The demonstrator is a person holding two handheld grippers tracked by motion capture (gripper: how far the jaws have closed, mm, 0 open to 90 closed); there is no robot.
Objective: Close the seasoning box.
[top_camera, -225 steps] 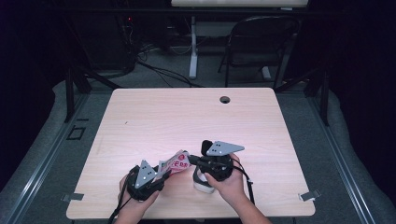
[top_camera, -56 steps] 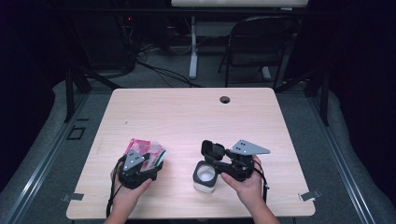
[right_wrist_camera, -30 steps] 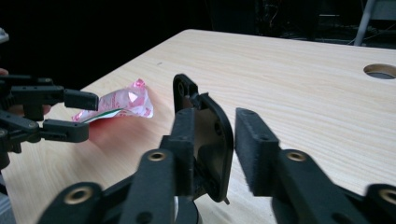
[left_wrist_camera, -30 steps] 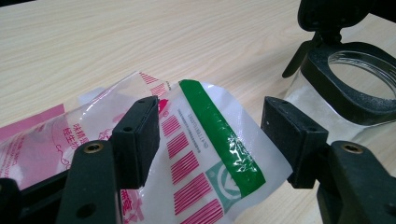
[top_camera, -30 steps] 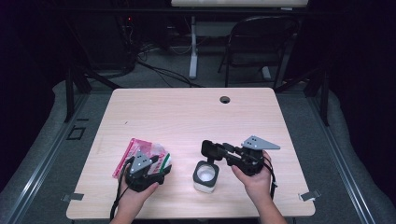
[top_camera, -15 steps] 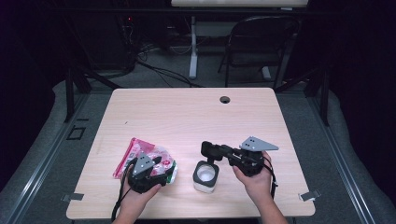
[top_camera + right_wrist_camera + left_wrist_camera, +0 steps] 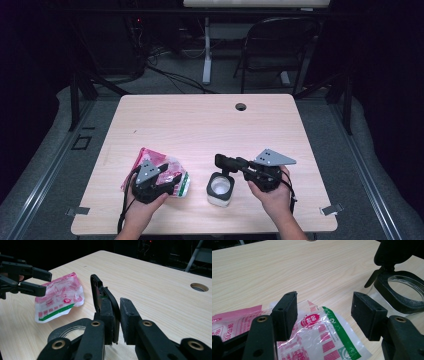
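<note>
High view: left hand-held gripper [image 7: 167,181] hovering wide over packet [image 7: 159,169] on tabletop [image 7: 200,125]; right hand-held gripper [image 7: 221,161] pinching jar [image 7: 220,189] lid [image 7: 100,293]. Advising: keeping lid upright, grasping packet edge.

A crumpled pink-and-white plastic snack packet [image 7: 161,172] with a green strip at one end lies flat near the surface's front edge, left of middle. Just right of it stands a clear jar [image 7: 220,188], upright, its black hinged lid [image 7: 100,293] flipped open and raised on edge.
</note>
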